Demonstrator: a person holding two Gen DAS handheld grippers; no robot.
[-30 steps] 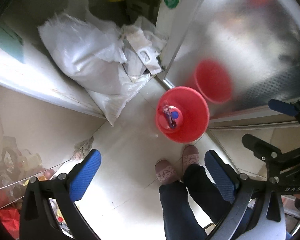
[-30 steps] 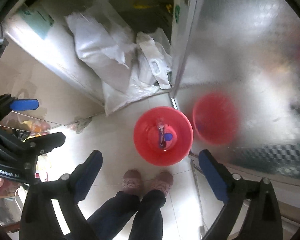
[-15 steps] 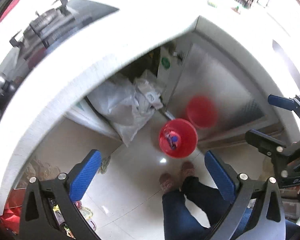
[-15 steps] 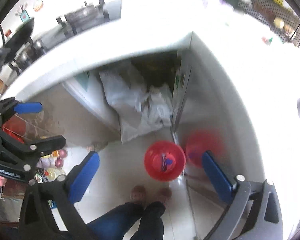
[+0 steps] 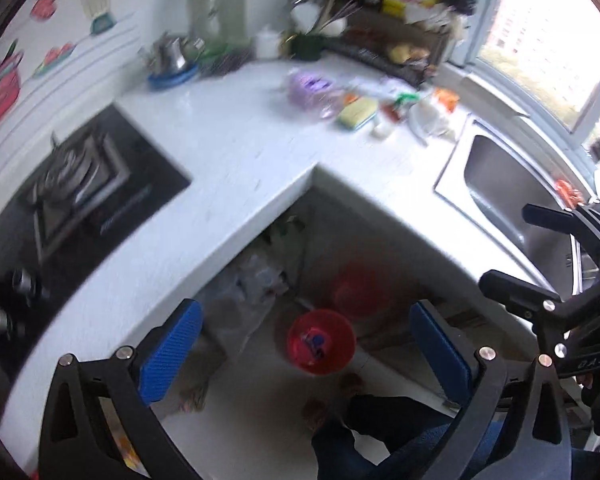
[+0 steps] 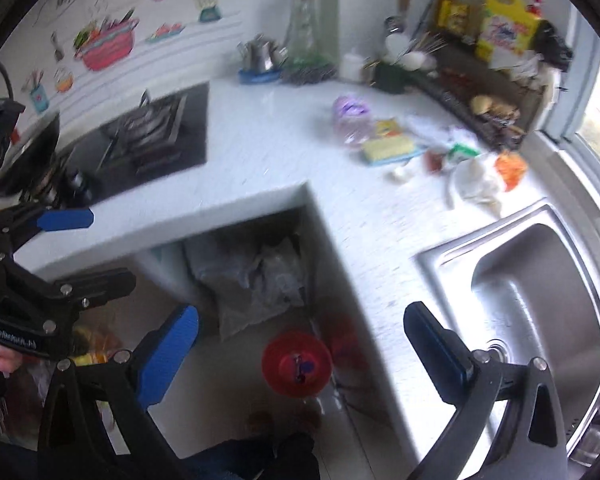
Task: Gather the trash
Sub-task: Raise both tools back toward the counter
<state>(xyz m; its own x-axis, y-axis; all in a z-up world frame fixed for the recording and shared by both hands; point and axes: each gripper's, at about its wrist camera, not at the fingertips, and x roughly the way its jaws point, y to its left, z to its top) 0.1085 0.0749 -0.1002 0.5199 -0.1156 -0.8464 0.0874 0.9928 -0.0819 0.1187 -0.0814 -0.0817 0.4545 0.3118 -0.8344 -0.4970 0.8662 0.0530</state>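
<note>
A red bucket [image 5: 321, 342] with a blue-capped bottle and other trash inside stands on the floor far below, next to the person's feet. My left gripper [image 5: 303, 320] hangs open and empty high above it. My right gripper [image 6: 300, 316] is also wide open with nothing between its pads. On the white counter [image 6: 260, 160] lie a purple bag [image 6: 350, 116], a yellow sponge [image 6: 388, 148], crumpled white paper [image 6: 480, 184] and an orange wrapper [image 6: 510, 166]. Each gripper shows in the other's view, right gripper [image 5: 516, 248] and left gripper [image 6: 88, 250].
A black gas stove [image 6: 140, 140] sits at the left of the counter and a steel sink [image 6: 540, 300] at the right. A kettle [image 6: 260, 56] and a shelf of bottles [image 6: 496, 28] line the back. White sacks [image 6: 256, 280] fill the open cabinet below.
Both grippers have risen from near the floor to above the counter. The bucket looks much smaller now, and the stove, sink and counter litter have come into view.
</note>
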